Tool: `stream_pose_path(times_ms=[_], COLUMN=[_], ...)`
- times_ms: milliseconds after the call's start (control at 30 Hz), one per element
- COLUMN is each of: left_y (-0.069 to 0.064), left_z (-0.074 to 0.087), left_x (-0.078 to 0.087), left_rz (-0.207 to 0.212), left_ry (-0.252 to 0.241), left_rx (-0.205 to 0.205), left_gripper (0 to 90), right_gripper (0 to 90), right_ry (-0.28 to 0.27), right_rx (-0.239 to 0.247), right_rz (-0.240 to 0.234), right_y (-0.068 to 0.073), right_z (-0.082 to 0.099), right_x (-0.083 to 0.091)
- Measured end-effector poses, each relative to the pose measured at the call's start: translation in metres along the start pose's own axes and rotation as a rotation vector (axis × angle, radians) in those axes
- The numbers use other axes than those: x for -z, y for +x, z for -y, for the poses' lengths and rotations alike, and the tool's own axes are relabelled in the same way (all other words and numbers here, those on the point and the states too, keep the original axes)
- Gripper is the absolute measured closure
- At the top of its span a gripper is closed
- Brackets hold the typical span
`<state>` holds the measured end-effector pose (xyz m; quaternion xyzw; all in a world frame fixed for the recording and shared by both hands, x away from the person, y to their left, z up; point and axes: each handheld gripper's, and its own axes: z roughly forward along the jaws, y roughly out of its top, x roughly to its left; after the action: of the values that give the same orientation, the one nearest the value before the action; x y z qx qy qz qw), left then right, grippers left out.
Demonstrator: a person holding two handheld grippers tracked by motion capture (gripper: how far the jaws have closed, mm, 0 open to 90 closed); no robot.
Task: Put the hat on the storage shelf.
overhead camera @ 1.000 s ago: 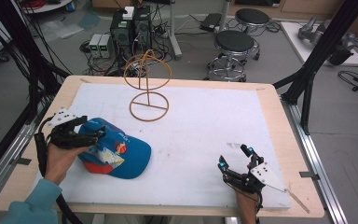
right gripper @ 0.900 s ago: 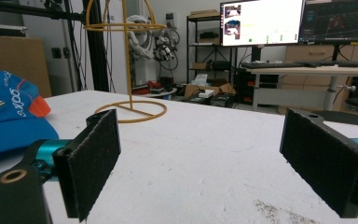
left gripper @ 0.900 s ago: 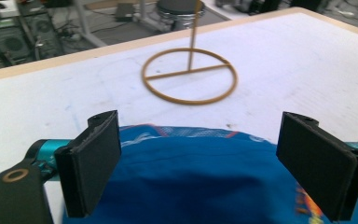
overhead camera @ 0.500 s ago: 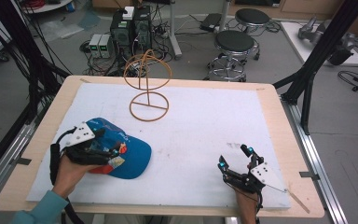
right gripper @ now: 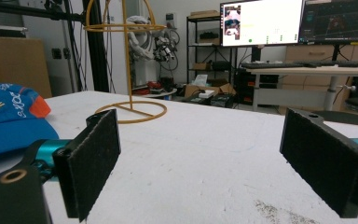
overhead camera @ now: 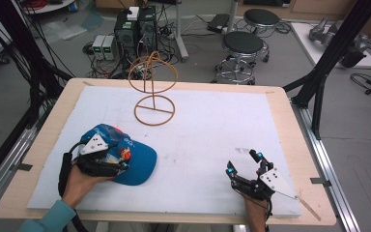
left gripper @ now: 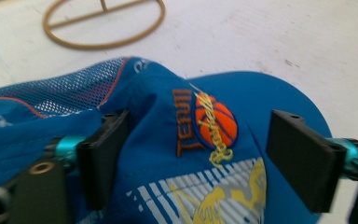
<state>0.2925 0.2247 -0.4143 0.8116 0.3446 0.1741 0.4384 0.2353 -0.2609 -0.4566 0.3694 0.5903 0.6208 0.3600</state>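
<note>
Left gripper (overhead camera: 118, 157) over blue cap (overhead camera: 137, 164) at table's 8 o'clock, jaws wide, closing in, crown front between pads, no pinch yet. Centre on logo, squeeze firm before lifting toward wire stand (overhead camera: 153, 87) at 12. Right gripper (overhead camera: 244, 164) wide, empty, at 5.

cap (left gripper: 177, 154) cut off below, hat stand (right gripper: 126, 60) top cropped

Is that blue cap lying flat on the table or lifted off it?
Lying on the table. The blue cap rests crown up, brim flat on the white mat; the left gripper straddles its crown, jaws just closing.
</note>
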Motion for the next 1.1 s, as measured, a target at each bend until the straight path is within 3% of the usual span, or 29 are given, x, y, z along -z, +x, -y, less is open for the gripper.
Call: stream_pose_path(times_ms=[67, 267, 333, 367, 433, 467, 567, 733, 800, 900, 1100], left_y=[0.001, 0.000, 0.001, 0.001, 0.002, 0.002, 0.001, -0.001, -0.002, -0.001, 0.001], left_z=[0.004, 0.005, 0.005, 0.005, 0.005, 0.005, 0.005, 0.005, 0.004, 0.003, -0.004], left_x=[-0.001, -0.003, -0.003, -0.002, -0.003, -0.003, -0.005, -0.006, -0.006, -0.005, 0.004], left_rz=[0.006, 0.022, 0.037, 0.040, 0.053, 0.056, 0.065, 0.092, 0.091, 0.093, 0.100], left_ry=[0.000, 0.017, 0.012, 0.009, 0.008, 0.008, 0.005, -0.008, -0.006, -0.017, -0.074], left_rx=[0.041, 0.058, 0.067, 0.069, 0.081, 0.086, 0.087, 0.057, 0.049, 0.068, 0.082], left_gripper=[24.8, 29.3, 37.6, 46.7, 51.5, 59.9, 66.3, 86.1, 87.7, 88.1, 88.2], right_gripper=[11.3, 11.3, 11.2, 11.3, 11.3, 11.3, 11.3, 11.3, 11.3, 11.3, 11.3], right_ry=[0.000, 0.002, 0.001, 0.002, 0.002, 0.002, 0.002, 0.001, 0.001, 0.001, -0.001], right_rx=[-0.001, 0.002, -0.001, 0.001, 0.003, 0.000, -0.001, -0.002, -0.002, -0.002, 0.000], right_rz=[0.000, 0.001, 0.001, 0.001, 0.000, 0.001, 0.000, 0.000, 0.000, 0.000, 0.000], right_y=[0.000, 0.000, 0.000, 0.000, 0.000, 0.000, 0.000, 0.000, 0.000, 0.000, 0.000], right_z=[0.000, 0.000, 0.000, 0.000, 0.000, 0.000, 0.000, 0.000, 0.000, 0.000, 0.000], right_x=[0.000, 0.000, 0.000, 0.000, 0.000, 0.000, 0.000, 0.000, 0.000, 0.000, 0.000])
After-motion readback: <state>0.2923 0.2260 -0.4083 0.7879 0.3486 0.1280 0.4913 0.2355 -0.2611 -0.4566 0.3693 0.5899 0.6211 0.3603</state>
